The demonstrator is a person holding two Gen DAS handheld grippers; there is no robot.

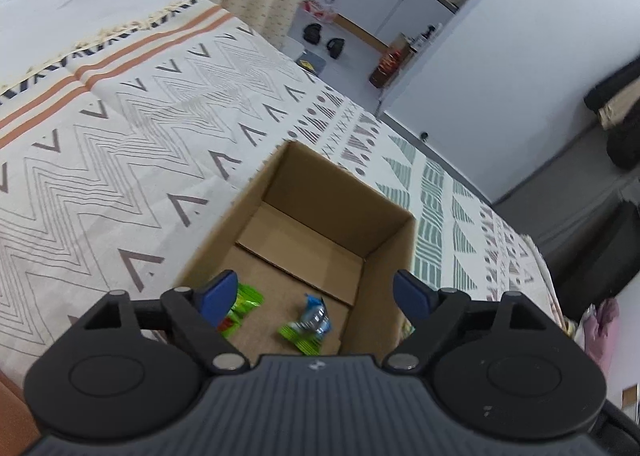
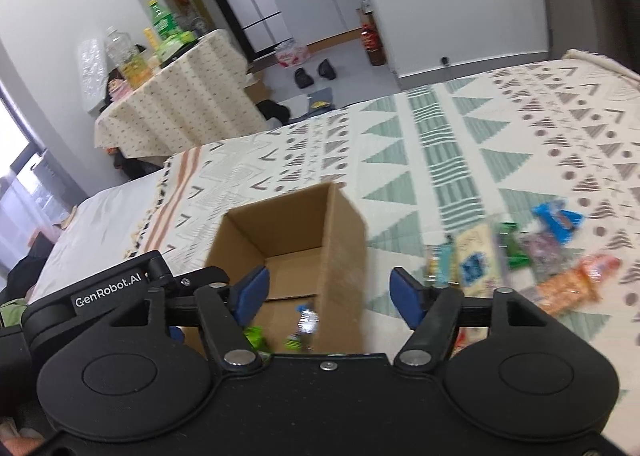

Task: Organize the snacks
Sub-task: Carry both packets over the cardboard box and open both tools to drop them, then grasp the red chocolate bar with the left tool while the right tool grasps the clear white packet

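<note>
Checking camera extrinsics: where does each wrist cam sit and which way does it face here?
Left wrist: on the left gripper, jaws open, looking down into the cardboard box on the patterned blanket; two snack packets inside.
Right wrist: on the right gripper, jaws open, facing the same box from its other side; loose snack pile to its right; part of the left gripper shows at lower left.
Shared: box, blanket, far kitchen area.

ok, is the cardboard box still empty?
No. In the left wrist view, two green-wrapped snacks already lie on the floor of the cardboard box.
</note>
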